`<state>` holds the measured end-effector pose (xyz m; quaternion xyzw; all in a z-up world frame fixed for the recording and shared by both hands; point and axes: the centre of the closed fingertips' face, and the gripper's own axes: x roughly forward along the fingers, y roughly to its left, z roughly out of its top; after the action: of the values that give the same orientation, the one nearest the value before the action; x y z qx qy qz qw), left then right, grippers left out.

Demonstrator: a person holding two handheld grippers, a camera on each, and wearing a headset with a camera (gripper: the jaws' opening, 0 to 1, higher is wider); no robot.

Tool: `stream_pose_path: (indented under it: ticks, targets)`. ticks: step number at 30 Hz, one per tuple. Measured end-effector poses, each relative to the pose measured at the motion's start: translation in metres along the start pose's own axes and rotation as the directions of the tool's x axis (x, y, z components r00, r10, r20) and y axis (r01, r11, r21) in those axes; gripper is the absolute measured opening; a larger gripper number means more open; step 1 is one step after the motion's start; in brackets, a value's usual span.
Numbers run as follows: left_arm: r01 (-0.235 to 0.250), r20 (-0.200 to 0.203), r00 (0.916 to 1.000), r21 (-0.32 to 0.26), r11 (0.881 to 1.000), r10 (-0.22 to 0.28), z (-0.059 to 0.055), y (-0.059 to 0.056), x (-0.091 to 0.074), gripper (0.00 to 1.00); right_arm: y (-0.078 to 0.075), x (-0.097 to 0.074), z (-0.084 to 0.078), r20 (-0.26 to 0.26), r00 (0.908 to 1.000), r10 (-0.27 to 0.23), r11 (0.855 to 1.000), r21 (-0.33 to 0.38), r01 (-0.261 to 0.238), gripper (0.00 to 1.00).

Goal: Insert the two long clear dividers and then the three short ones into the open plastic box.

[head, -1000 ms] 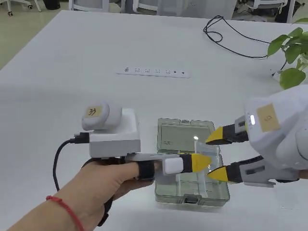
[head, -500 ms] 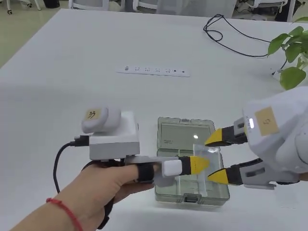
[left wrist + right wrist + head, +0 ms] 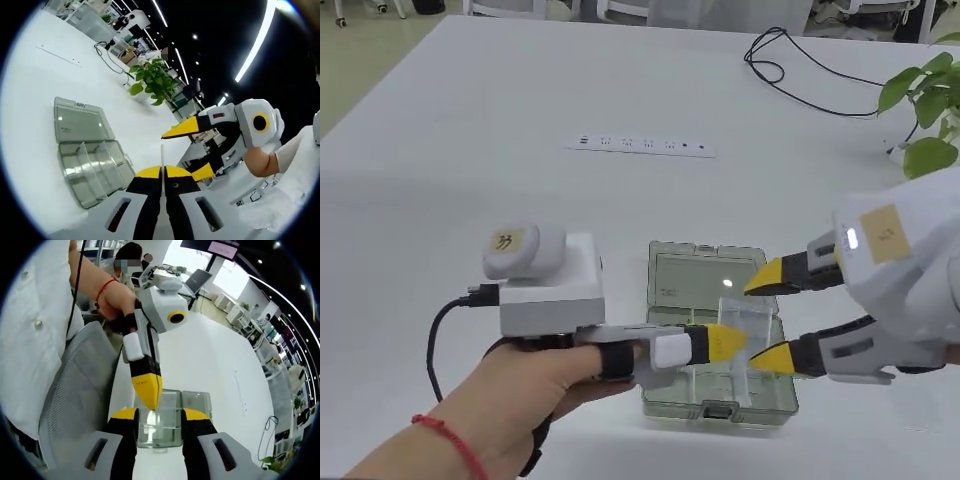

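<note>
The open clear plastic box (image 3: 670, 395) lies on the white table, its lid (image 3: 705, 275) folded back, and clear dividers stand in its base (image 3: 95, 170). My left gripper (image 3: 725, 341) is shut on a short clear divider (image 3: 752, 318) and holds it over the base. The left gripper view shows that divider (image 3: 161, 157) edge-on between the shut jaws of the left gripper (image 3: 163, 172). My right gripper (image 3: 762, 323) stands open, one jaw on each side of the divider's far end. In the right gripper view the left gripper (image 3: 148, 390) points down between the spread jaws of the right gripper (image 3: 159, 415), over the box (image 3: 167, 437).
A white power strip (image 3: 640, 147) lies on the table beyond the box. A black cable (image 3: 800, 75) loops at the far right, close to a green plant (image 3: 925, 110). A grey mesh chair (image 3: 80, 390) stands at the table's near side.
The left gripper, still holding the divider, has drawn back a little to the left over the box. The right gripper stays open around the divider's end.
</note>
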<state>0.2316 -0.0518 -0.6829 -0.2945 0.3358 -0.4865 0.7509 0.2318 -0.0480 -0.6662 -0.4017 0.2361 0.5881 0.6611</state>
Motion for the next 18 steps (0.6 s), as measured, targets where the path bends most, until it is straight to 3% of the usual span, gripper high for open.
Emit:
stream_pose_path:
  ticks: [2, 5, 6, 9, 11, 13, 16, 17, 18]
  targets:
    - [-0.004, -0.011, 0.9999, 0.101, 0.995, 0.005, -0.001, 0.0, -0.001, 0.0, -0.003, -0.004, 0.001, 0.029, 0.9995, 0.012, 0.999, 0.04, -0.013, 0.34]
    - [0.025, -0.038, 0.9992, 0.255, 0.967, -0.016, -0.004, -0.005, -0.002, 0.0, -0.004, -0.008, 0.001, 0.063, 0.9965, 0.054, 0.995, 0.077, -0.059, 0.32]
    - [0.034, -0.056, 0.9983, 0.275, 0.961, -0.019, -0.006, -0.007, -0.003, 0.0, -0.004, -0.009, 0.0, 0.075, 0.9946, 0.072, 0.993, 0.091, -0.078, 0.3]
    - [0.073, -0.092, 0.9949, 0.377, 0.923, -0.041, -0.011, -0.013, -0.004, 0.0, -0.004, -0.014, 0.003, 0.121, 0.9852, 0.122, 0.983, 0.125, -0.137, 0.27]
    - [0.095, -0.113, 0.9924, 0.443, 0.892, -0.049, -0.013, -0.016, -0.006, 0.0, -0.002, -0.017, 0.005, 0.145, 0.9767, 0.158, 0.974, 0.141, -0.179, 0.25]
    - [0.114, -0.122, 0.9906, 0.485, 0.867, -0.061, -0.014, -0.019, -0.007, 0.0, 0.002, -0.02, 0.008, 0.166, 0.9649, 0.203, 0.961, 0.154, -0.229, 0.23]
    - [0.147, -0.131, 0.9871, 0.506, 0.85, -0.092, -0.015, -0.026, -0.009, 0.0, 0.007, -0.023, 0.009, 0.171, 0.9524, 0.252, 0.945, 0.17, -0.281, 0.19]
    - [0.165, -0.14, 0.9844, 0.53, 0.832, -0.107, -0.015, -0.029, -0.009, 0.0, 0.009, -0.023, 0.01, 0.175, 0.9469, 0.27, 0.939, 0.169, -0.299, 0.18]
    - [0.176, -0.144, 0.9828, 0.534, 0.827, -0.115, -0.017, -0.031, -0.01, 0.0, 0.01, -0.024, 0.01, 0.179, 0.9423, 0.283, 0.933, 0.175, -0.314, 0.17]
